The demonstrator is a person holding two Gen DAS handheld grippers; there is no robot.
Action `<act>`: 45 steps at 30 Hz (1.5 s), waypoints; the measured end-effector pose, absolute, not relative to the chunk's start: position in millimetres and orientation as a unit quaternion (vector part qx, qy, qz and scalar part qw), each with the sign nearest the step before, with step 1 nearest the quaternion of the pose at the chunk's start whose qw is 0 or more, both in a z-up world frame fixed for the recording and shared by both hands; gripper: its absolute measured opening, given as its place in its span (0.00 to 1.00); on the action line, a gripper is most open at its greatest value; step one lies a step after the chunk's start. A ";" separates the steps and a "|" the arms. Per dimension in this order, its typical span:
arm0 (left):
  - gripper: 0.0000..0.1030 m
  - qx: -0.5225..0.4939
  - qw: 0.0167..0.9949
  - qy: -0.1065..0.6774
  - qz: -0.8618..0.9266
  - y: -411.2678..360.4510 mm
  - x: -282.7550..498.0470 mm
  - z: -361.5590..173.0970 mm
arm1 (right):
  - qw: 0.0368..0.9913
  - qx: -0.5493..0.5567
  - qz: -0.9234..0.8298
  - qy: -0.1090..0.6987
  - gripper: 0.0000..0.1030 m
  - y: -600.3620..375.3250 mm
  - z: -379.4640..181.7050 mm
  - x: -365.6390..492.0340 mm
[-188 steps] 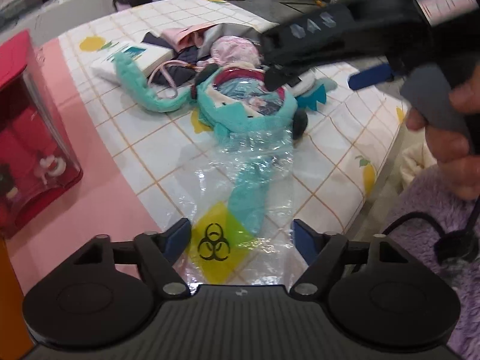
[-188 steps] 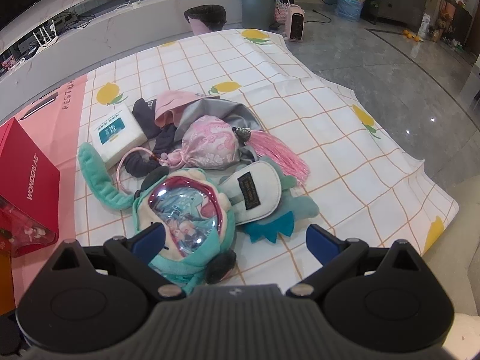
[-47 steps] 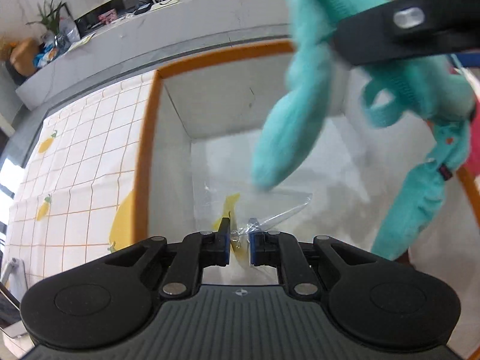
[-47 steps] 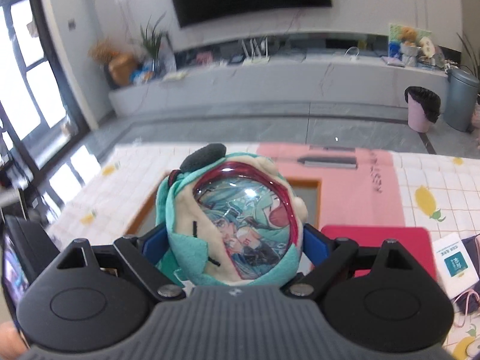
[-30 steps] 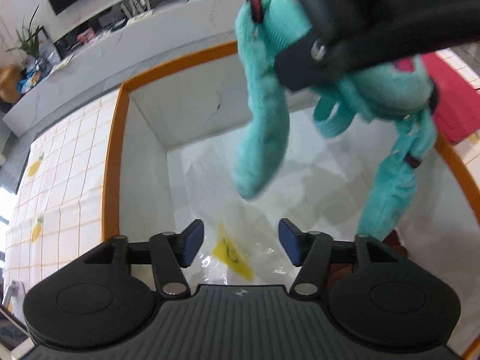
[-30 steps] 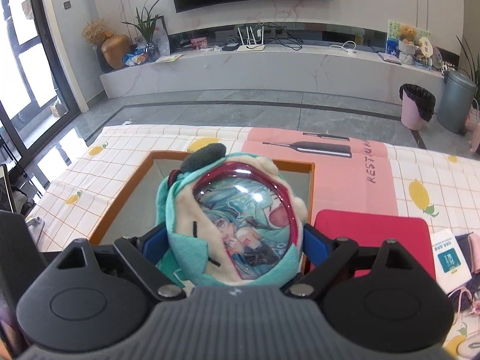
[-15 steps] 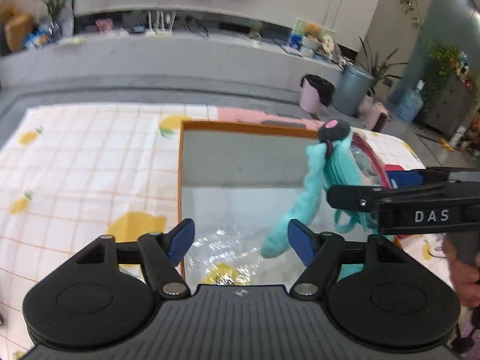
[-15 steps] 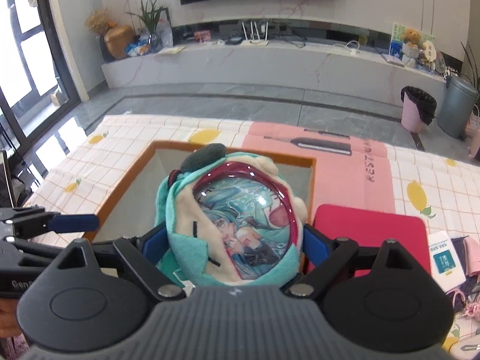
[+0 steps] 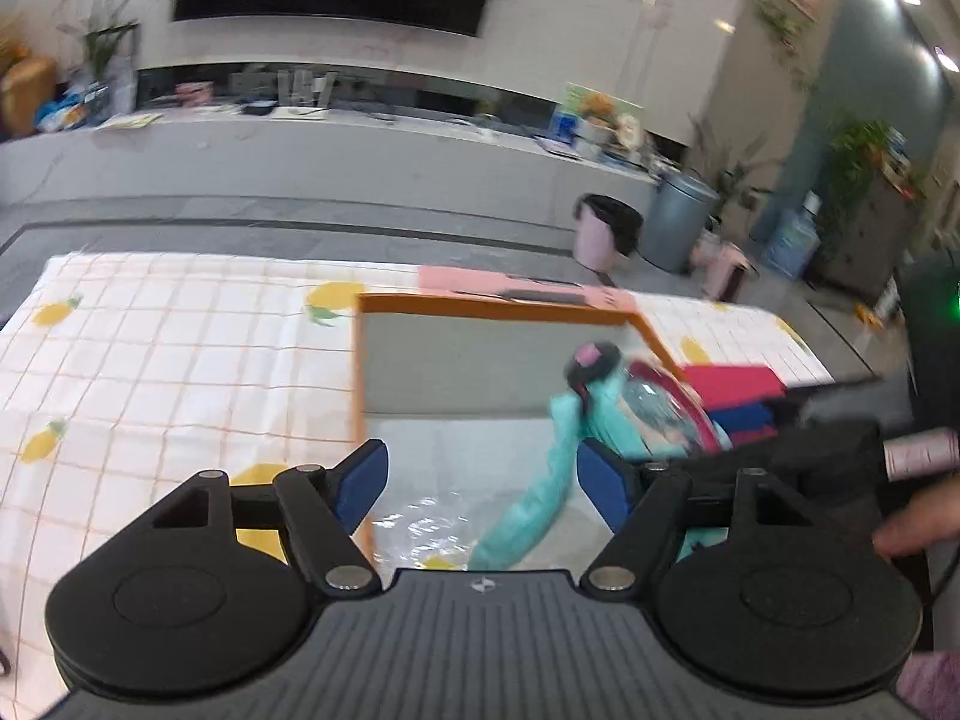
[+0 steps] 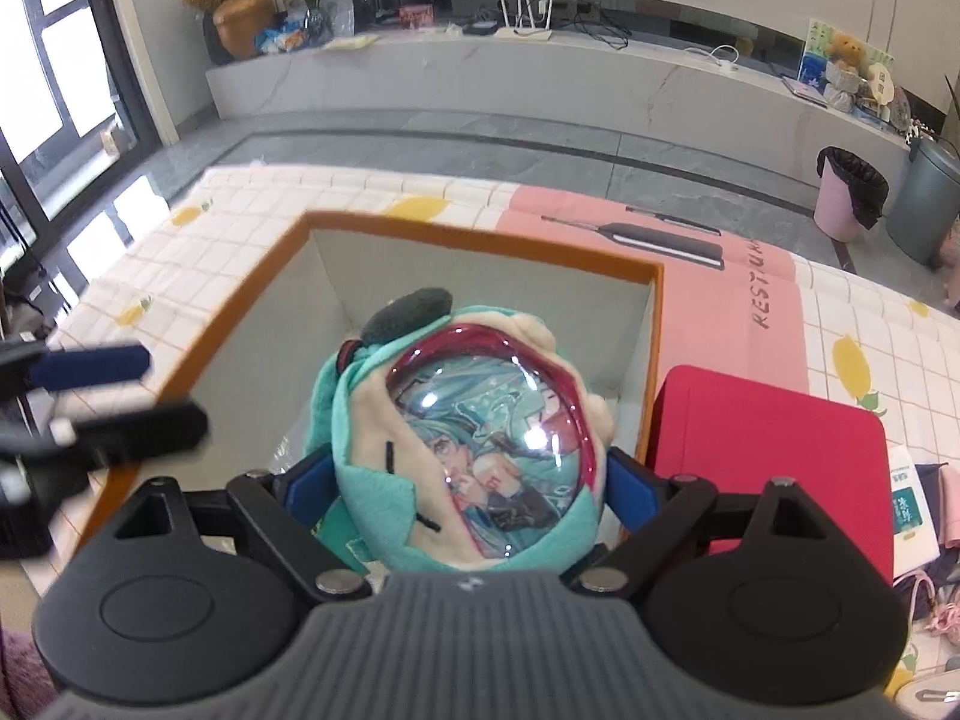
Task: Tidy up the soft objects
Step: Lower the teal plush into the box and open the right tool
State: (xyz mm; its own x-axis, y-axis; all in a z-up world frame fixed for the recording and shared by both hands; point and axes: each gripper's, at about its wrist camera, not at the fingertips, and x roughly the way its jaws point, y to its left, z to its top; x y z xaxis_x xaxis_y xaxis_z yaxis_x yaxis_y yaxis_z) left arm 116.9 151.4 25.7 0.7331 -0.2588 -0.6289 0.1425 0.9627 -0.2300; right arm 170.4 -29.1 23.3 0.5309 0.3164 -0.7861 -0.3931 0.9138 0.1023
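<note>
Compared with the earliest views, the teal plush doll (image 10: 474, 456) has gone from lying on the checked cloth among the other soft items to hanging over the open orange-rimmed box (image 10: 480, 228), and the clear plastic bag (image 9: 420, 531) that lay with it now rests on the box floor. The right tool (image 10: 471, 483) is clenched on the doll, its blue pads pressing either flank of the head, glossy face dome turned toward the camera. In the left wrist view the doll's long teal limb (image 9: 528, 516) dangles below the head, so the long axis runs roughly vertical, tip pointing down into the box. The left tool (image 9: 480, 477) is released: its jaws have just been opening, they stand wide apart with nothing between them, and the bag lies below and beyond them. It sits at the near-left side of the box, well apart from the doll. Judged from this layout, the box interior lies directly beneath the doll, so the right hand is the one placed to lower and let go; the dangling limb would reach the floor first. Beside the box, on its right, stands a red box (image 10: 774, 456); a white packet (image 10: 909, 507) and pink fabric lie farther right on the worktop's cloth (image 9: 180, 348).
</note>
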 end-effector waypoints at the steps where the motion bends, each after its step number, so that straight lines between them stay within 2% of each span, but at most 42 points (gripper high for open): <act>1: 0.82 -0.091 0.927 0.350 -0.097 154.1 118.5 24.2 | 0.872 -0.051 0.202 0.443 0.86 -26.9 21.6 171.3; 9: 0.82 -0.137 0.915 0.377 -0.054 171.5 129.6 16.3 | 0.845 -0.170 0.220 0.457 0.86 1.5 4.0 162.7; 15: 0.82 -0.110 0.905 0.409 -0.049 167.5 132.5 7.5 | 0.834 -0.226 0.207 0.458 0.87 14.3 -10.0 157.9; 22: 0.82 -0.078 0.899 0.428 -0.043 159.8 132.3 -0.1 | 0.832 -0.219 0.212 0.463 0.88 17.8 -13.0 158.7; 26: 0.82 -0.076 0.894 0.439 -0.037 160.2 134.9 -3.0 | 0.836 -0.234 0.217 0.446 0.97 21.7 -10.1 152.9; 45: 0.80 -0.076 0.907 0.415 0.001 158.6 131.9 15.0 | 0.846 -0.251 0.263 0.390 0.97 29.9 35.5 115.9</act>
